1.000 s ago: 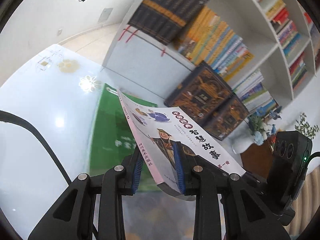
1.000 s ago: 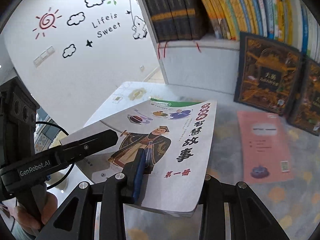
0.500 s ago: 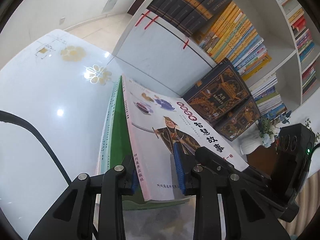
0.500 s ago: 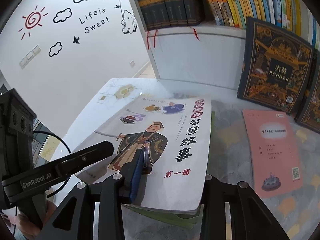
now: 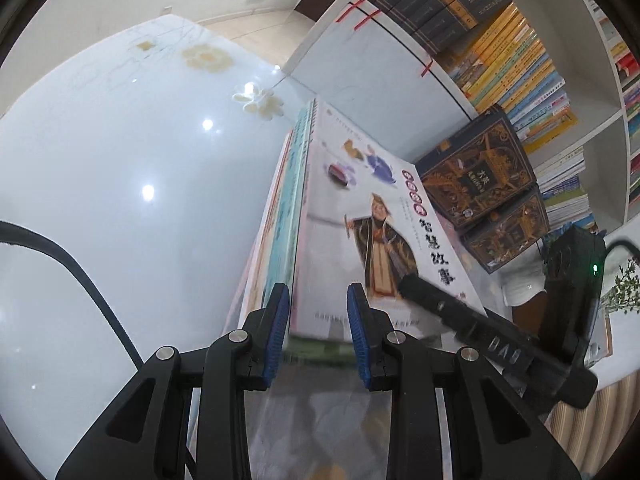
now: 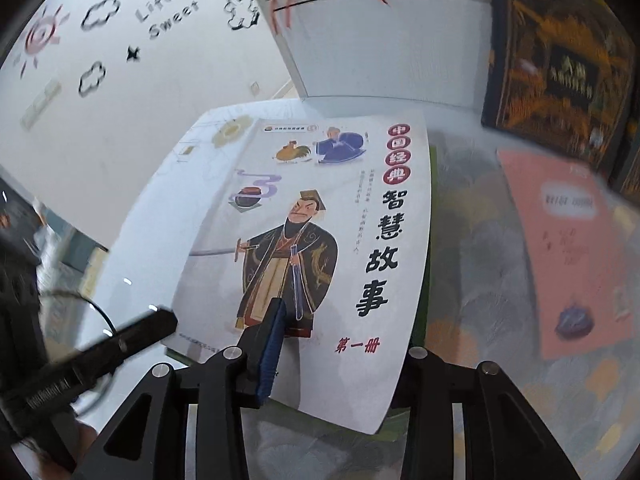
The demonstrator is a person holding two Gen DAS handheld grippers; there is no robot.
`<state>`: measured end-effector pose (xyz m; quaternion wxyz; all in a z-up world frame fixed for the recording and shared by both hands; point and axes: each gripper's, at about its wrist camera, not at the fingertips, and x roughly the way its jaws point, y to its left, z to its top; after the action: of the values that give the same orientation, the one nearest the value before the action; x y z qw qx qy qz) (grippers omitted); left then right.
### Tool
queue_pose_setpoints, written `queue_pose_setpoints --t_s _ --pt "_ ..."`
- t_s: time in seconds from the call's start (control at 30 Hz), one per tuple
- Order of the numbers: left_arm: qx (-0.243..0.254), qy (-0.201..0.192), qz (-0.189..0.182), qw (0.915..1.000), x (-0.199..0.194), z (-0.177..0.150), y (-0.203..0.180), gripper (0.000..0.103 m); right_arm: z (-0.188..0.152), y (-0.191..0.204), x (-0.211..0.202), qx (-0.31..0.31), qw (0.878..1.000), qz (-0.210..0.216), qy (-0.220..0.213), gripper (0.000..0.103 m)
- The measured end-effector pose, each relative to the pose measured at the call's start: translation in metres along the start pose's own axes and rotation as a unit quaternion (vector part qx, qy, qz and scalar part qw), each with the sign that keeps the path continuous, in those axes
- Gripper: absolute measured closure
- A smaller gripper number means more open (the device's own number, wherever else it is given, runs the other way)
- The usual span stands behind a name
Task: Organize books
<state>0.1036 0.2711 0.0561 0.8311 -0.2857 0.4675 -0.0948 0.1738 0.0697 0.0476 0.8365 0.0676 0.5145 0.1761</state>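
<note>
The white storybook [image 6: 320, 240] now lies atop the stack [image 5: 286, 216] on the table [image 5: 120, 200], left gripper [image 5: 316, 320] gripping its edge, right gripper [image 6: 340, 352] fingers opening around it; the pink book [image 6: 568, 248] remains unstacked.

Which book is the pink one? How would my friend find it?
Start at the white bookshelf, then look at the patterned tabletop before it. The pink book lies flat, right of the white storybook; only its cover is plain salmon pink.

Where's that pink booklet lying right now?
In the right wrist view, the pink booklet lies flat on the table, right of the white storybook, below the dark ornate books.
</note>
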Motion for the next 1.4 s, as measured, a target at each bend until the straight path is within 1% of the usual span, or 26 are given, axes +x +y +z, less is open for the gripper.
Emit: queue_pose_setpoints --t_s 0.03,0.1,0.2,0.23,0.33,0.4,0.47,0.5,0.57,0.6,0.67,0.7,0.77,0.8,0.83,0.9,0.97,1.03,1.1,1.13,1.17,1.23,1.4 --pt "0.000 0.000 0.002 1.0000 -0.002 -0.001 0.000 0.077 -0.001 -0.001 -0.002 0.006 1.000 0.008 0.002 0.062" --pt "0.001 -0.006 0.011 0.9999 -0.009 -0.005 -0.002 0.077 -0.004 0.000 -0.003 0.000 1.000 0.009 0.008 0.061" --pt "0.008 -0.016 0.014 0.9997 -0.019 -0.007 -0.009 0.077 -0.014 -0.001 -0.010 -0.011 1.000 0.010 0.016 0.053" --pt "0.014 -0.015 0.013 0.9997 -0.020 -0.007 -0.013 0.074 -0.020 -0.004 -0.015 -0.011 1.000 0.012 0.017 0.050" --pt "0.024 -0.001 0.006 0.9997 -0.016 -0.011 -0.026 0.074 -0.044 -0.021 -0.031 -0.006 1.000 0.013 0.014 0.048" --pt "0.034 0.009 -0.006 0.9994 -0.012 -0.016 -0.039 0.074 -0.066 -0.042 -0.041 0.022 0.999 0.023 0.029 0.048" --pt "0.058 0.017 -0.013 0.9981 -0.008 -0.022 -0.058 0.074 -0.089 -0.067 -0.053 0.062 0.997 0.036 0.036 0.048" --pt "0.074 0.025 -0.019 0.9968 -0.005 -0.028 -0.072 0.071 -0.101 -0.083 -0.061 0.085 0.995 0.036 0.032 0.048" --pt "0.093 0.039 -0.032 0.9944 0.002 -0.038 -0.093 0.065 -0.117 -0.116 -0.077 0.126 0.991 0.032 0.018 0.048" --pt "0.100 0.051 -0.046 0.9926 0.008 -0.045 -0.107 0.064 -0.120 -0.126 -0.083 0.139 0.990 0.029 0.010 0.048" --pt "0.113 0.070 -0.070 0.9887 0.020 -0.057 -0.132 0.064 -0.124 -0.162 -0.099 0.174 0.984 0.020 -0.019 0.048" --pt "0.123 0.076 -0.076 0.9866 0.026 -0.063 -0.145 0.063 -0.123 -0.173 -0.103 0.184 0.983 0.014 -0.027 0.048" --pt "0.154 0.085 -0.078 0.9813 0.045 -0.073 -0.178 0.059 -0.115 -0.207 -0.112 0.207 0.977 0.002 -0.048 0.048" --pt "0.166 0.088 -0.073 0.9795 0.059 -0.075 -0.194 0.055 -0.112 -0.218 -0.116 0.217 0.975 0.001 -0.058 0.048" --pt "0.169 0.089 -0.065 0.9795 0.070 -0.076 -0.204 0.055 -0.106 -0.235 -0.118 0.228 0.971 -0.003 -0.067 0.048" --pt "0.167 0.091 -0.057 0.9801 0.092 -0.074 -0.217 0.055 -0.094 -0.262 -0.118 0.247 0.966 -0.013 -0.072 0.048" --pt "0.164 0.089 -0.031 0.9820 0.122 -0.070 -0.228 0.055 -0.082 -0.283 -0.113 0.255 0.965 -0.010 -0.068 0.048" --pt "0.158 0.087 -0.005 0.9835 0.146 -0.067 -0.230 0.055 -0.068 -0.299 -0.101 0.241 0.969 0.010 -0.050 0.048" --pt "0.139 0.080 0.017 0.9869 0.169 -0.062 -0.229 0.055 -0.058 -0.305 -0.093 0.224 0.973 0.003 -0.049 0.048" --pt "0.131 0.076 0.023 0.9882 0.176 -0.060 -0.227 0.055 -0.053 -0.307 -0.091 0.214 0.975 0.000 -0.053 0.050" --pt "0.122 0.071 0.028 0.9895 0.180 -0.058 -0.226 0.055 -0.048 -0.309 -0.089 0.208 0.977 -0.003 -0.055 0.059" --pt "0.107 0.062 0.037 0.9916 0.189 -0.056 -0.224 0.055 -0.039 -0.318 -0.078 0.194 0.980 -0.010 -0.047 0.065" --pt "0.086 0.071 0.060 0.9920 0.215 -0.050 -0.221 0.055 -0.012 -0.335 -0.049 0.168 0.985 -0.018 -0.044 0.065"
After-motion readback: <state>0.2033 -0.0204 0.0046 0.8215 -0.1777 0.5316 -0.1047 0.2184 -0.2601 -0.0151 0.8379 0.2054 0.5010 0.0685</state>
